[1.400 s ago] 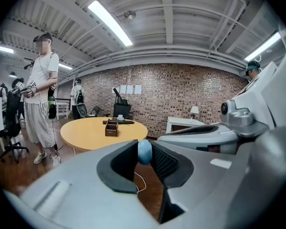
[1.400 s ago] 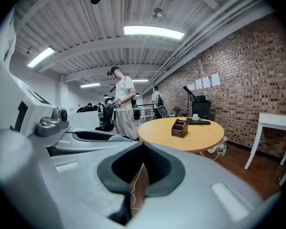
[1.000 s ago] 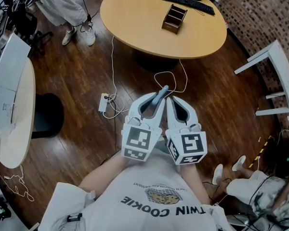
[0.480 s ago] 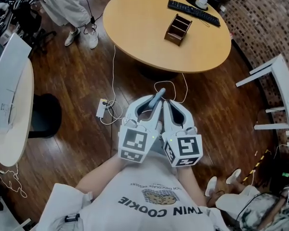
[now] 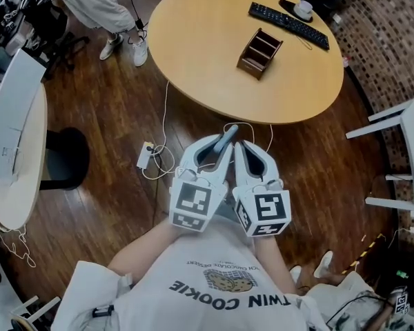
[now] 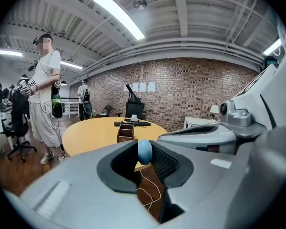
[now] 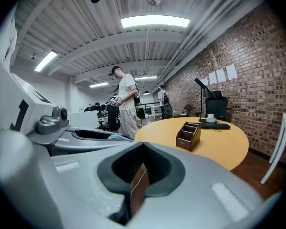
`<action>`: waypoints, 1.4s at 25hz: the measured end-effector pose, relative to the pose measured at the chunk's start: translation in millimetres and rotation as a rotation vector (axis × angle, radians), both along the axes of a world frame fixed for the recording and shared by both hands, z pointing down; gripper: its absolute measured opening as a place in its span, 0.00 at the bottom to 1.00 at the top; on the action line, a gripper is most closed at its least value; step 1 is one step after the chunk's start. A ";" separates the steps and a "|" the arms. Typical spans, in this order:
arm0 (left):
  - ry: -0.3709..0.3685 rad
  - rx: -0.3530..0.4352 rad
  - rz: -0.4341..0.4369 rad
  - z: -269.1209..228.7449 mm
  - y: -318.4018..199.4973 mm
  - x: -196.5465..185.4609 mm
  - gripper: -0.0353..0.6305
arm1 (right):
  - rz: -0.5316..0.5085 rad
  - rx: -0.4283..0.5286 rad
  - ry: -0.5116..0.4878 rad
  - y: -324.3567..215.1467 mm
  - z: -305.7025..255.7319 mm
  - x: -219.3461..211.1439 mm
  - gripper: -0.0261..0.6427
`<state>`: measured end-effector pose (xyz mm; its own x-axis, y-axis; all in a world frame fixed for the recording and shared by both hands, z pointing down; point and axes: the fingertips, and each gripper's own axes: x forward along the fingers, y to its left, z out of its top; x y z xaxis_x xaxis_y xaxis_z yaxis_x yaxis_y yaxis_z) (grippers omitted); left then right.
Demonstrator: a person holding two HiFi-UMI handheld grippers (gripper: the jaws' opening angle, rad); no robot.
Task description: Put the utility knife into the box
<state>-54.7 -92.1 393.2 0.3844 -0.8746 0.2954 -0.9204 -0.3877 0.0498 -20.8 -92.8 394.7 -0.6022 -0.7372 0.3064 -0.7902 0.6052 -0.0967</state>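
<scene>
Two grippers are sitting side by side in front of the person's chest, out over the dark wooden floor (image 5: 110,116). The left gripper (image 5: 219,152) is clamping its jaws on the one utility knife (image 6: 144,151), whose blue-grey rounded end is poking out past the tips. The right gripper (image 7: 143,147) is carrying nothing, its jaws meeting at the tips. Well ahead, the single round table (image 5: 207,54) is bearing one wooden box (image 5: 260,52) with dividers, one black keyboard (image 5: 288,25) behind it and one white cup (image 5: 303,8) just beyond that. The knife is hanging well apart from the box, short of the table's near edge. One white power strip (image 5: 145,154) is lying on the floor to the left, and one person (image 6: 44,99) is standing past the table.
</scene>
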 end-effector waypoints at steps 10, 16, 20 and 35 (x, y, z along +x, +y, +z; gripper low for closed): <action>-0.030 -0.009 -0.055 3.2 -57.1 39.2 0.17 | -0.061 -0.009 -0.029 -58.9 3.3 38.5 0.04; -0.048 -0.007 -0.074 2.5 -77.8 52.5 0.17 | -0.077 -0.008 -0.046 -81.8 3.6 51.0 0.04; -0.051 0.001 -0.080 1.6 -91.5 56.5 0.17 | -0.082 -0.005 -0.052 -93.8 4.3 53.7 0.04; -0.040 0.000 -0.039 12.2 -166.7 45.0 0.17 | -0.024 0.010 -0.032 -168.0 11.1 43.3 0.04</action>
